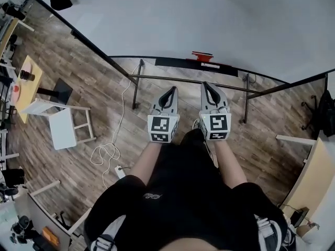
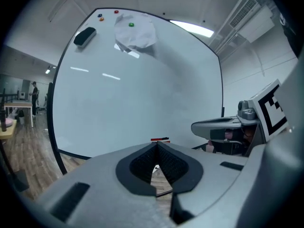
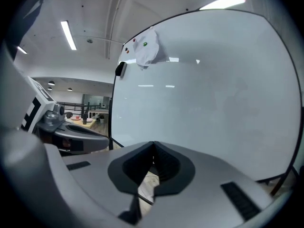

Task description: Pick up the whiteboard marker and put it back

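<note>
A red whiteboard marker [image 1: 202, 55] lies on the ledge [image 1: 178, 63] at the bottom of the whiteboard [image 1: 220, 20]; in the left gripper view the marker [image 2: 159, 139] shows just above the jaw tips. My left gripper [image 1: 168, 92] and right gripper [image 1: 208, 86] are held side by side in front of the board, short of the ledge and apart from the marker. Both are shut with nothing between the pads, which the left gripper [image 2: 156, 144] and right gripper [image 3: 153, 144] views confirm. Each gripper shows at the edge of the other's view.
High on the board hang a black eraser [image 2: 84, 36], a white cloth [image 2: 135, 30] and small magnets. A white stool [image 1: 65, 124], a cable with a power strip [image 1: 112, 153] and a yellow table [image 1: 26, 85] stand at the left, a desk [image 1: 309, 182] at the right.
</note>
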`<state>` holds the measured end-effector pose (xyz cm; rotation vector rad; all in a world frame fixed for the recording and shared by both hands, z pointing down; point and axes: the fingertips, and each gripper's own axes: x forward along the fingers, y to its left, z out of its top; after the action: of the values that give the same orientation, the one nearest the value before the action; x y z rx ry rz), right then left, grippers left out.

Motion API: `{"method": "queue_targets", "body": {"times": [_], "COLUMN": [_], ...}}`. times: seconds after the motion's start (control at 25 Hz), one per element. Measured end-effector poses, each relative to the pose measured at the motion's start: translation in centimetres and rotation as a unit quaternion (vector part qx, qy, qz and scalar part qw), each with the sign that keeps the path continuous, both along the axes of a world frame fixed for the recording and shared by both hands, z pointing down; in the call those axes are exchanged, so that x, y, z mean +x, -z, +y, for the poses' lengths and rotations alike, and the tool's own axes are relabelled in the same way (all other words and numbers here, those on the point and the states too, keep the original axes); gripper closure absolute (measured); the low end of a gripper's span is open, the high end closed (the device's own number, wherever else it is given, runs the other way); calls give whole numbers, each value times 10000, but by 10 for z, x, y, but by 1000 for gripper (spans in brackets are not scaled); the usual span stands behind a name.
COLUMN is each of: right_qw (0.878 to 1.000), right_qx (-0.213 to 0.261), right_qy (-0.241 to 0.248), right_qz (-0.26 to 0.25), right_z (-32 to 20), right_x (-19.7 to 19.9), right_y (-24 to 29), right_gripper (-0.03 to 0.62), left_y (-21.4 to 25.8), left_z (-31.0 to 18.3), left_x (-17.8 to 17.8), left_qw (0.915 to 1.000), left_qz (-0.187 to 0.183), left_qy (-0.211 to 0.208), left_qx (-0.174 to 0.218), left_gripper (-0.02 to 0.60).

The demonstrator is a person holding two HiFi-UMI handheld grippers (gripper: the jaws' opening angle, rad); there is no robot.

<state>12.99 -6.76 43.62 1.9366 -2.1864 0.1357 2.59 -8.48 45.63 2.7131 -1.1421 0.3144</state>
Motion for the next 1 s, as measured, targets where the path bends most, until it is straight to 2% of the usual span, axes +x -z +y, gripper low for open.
{"method": "queue_targets", "body": {"times": [0.2,0.4,0.8,1.0], "right_qw": [9988,9976,9947,9940], "right_qx": [233,386,798,841], "right_qy": [-422,-571,-594,-642], "right_qz": [-115,-32,262,294], "right_z": [30,61,71,78], "right_x": [-29,-40,-29,-19], "right_y": [18,39,90,95], "right_gripper": [591,591,591,591], "left_y": [16,34,83,91], "left_z": [17,34,42,49], "left_x": [-36,-50,-28,-15], "left_qw": [9996,9989,9955,9943], "left_qz": [71,234,475,580], "left_qy": [-203,-312,-520,-571], "left_qx": [194,266,627,689], "left_gripper": [574,574,575,575]}}
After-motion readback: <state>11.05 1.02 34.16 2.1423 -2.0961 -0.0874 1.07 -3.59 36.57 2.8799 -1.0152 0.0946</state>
